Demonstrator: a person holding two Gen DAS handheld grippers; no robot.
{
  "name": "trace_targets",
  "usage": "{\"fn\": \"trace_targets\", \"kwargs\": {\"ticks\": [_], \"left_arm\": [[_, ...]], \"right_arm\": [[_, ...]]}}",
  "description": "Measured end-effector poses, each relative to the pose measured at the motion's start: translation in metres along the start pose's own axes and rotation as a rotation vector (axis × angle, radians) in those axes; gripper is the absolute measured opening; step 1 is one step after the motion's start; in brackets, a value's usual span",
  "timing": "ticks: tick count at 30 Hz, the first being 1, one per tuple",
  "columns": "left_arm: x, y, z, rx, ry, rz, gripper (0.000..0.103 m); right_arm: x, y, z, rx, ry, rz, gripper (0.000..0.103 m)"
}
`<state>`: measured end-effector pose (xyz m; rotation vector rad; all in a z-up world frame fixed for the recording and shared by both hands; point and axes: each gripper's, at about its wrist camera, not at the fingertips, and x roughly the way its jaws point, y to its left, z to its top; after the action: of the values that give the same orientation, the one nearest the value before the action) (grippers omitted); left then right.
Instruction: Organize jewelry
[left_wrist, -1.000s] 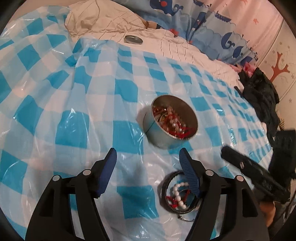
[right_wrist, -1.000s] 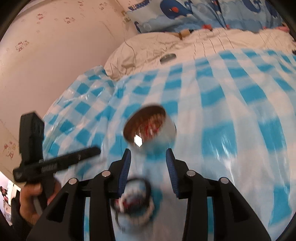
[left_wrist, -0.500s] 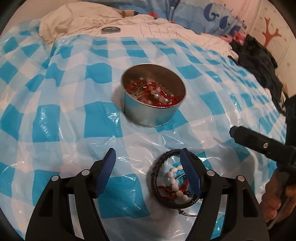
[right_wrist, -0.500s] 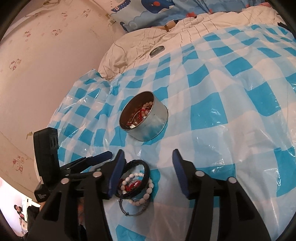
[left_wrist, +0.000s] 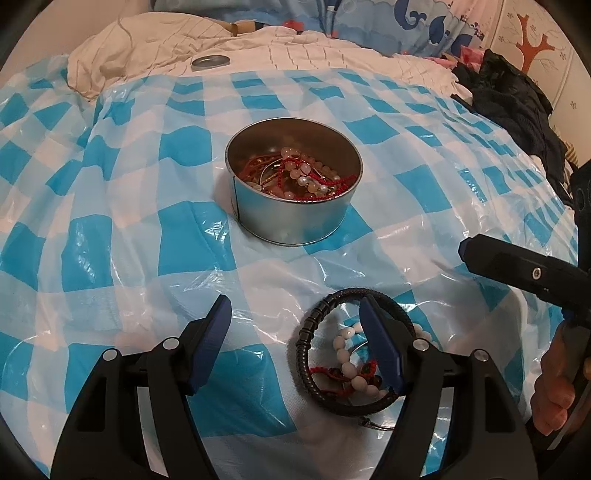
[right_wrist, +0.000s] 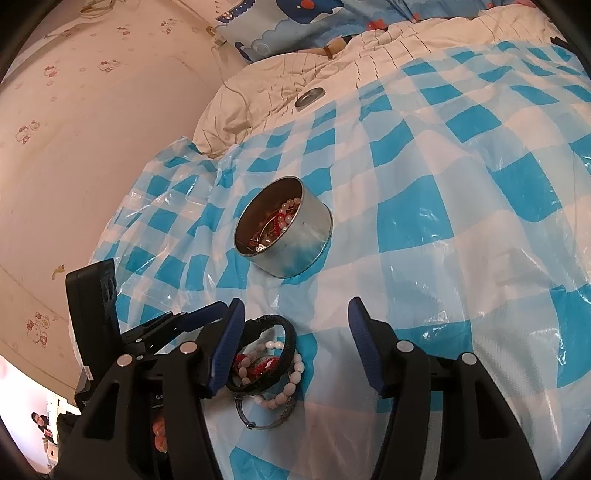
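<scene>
A round metal tin (left_wrist: 293, 218) holding beads and red chains stands on the blue-checked plastic sheet (left_wrist: 110, 240); it also shows in the right wrist view (right_wrist: 295, 240). A small pile of bracelets lies in front of it: a black braided bangle (left_wrist: 310, 350), a white bead bracelet (left_wrist: 343, 354), a red cord and a thin metal bangle (right_wrist: 258, 424). My left gripper (left_wrist: 295, 339) is open, its right finger over the pile. My right gripper (right_wrist: 295, 343) is open and empty, its left finger beside the black bangle (right_wrist: 286, 350).
The tin's lid (left_wrist: 209, 61) lies on the cream quilt (left_wrist: 295, 48) at the back. Dark clothes (left_wrist: 517, 107) are heaped at the right edge of the bed. A wall (right_wrist: 74, 129) runs along the left side of the bed.
Both grippers have moved closer to the bracelet pile and the tin. The right gripper has opened wider. The jewelry has not moved.
</scene>
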<state>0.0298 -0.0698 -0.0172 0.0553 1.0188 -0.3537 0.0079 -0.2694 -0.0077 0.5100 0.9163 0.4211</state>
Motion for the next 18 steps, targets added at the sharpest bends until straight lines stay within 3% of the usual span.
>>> {"fn": "trace_targets", "kwargs": {"ticks": [18], "left_arm": [[0.0045,-0.0086,-0.0023,0.062,0.005,0.052,0.068]], "right_arm": [[0.0026,0.0,-0.0011,-0.002,0.005,-0.001,0.061]]}}
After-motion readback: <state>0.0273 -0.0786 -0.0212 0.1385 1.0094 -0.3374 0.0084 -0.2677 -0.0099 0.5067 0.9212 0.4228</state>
